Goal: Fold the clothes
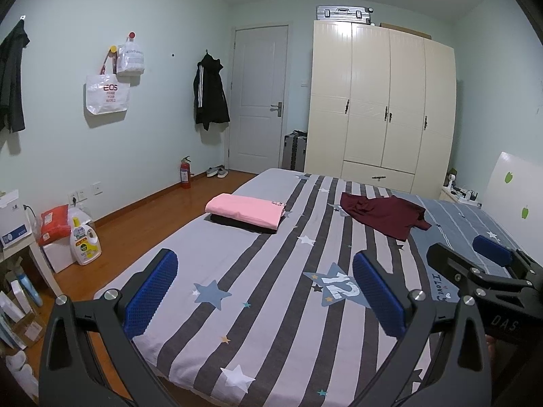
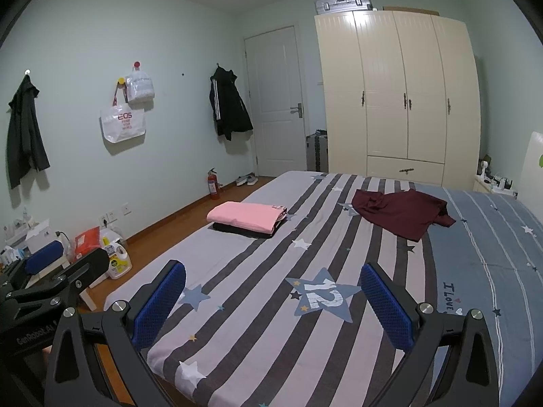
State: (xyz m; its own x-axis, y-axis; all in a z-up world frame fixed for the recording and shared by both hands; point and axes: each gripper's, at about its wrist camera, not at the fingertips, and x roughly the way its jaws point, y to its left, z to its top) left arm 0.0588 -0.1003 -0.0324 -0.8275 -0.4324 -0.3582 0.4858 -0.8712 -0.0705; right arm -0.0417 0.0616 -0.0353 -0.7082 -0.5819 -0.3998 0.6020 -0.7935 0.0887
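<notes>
Both grippers, left gripper [image 1: 264, 291] and right gripper [image 2: 273, 302], hover with fingers spread, holding nothing. 2 folded garments [image 1: 246, 216] sit stacked; the crumpled maroon shirt [image 1: 385, 215] lies farther up the bed [image 1: 271, 322], likely next to reach and flatten.

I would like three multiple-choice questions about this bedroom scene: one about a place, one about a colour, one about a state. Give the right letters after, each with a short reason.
1. Where does the pink folded garment lie?
A. on a black folded garment
B. on the floor
C. inside the wardrobe

2. What colour is the unfolded garment on the bed?
A. white
B. dark red
C. green

3. How are the left gripper and right gripper?
A. both shut on cloth
B. one open, one shut
C. both open and empty

Answers: A, black cloth shows beneath the pink; B, it lies spread and crumpled in maroon; C, the blue pads stand wide apart with only bedding between.
</notes>
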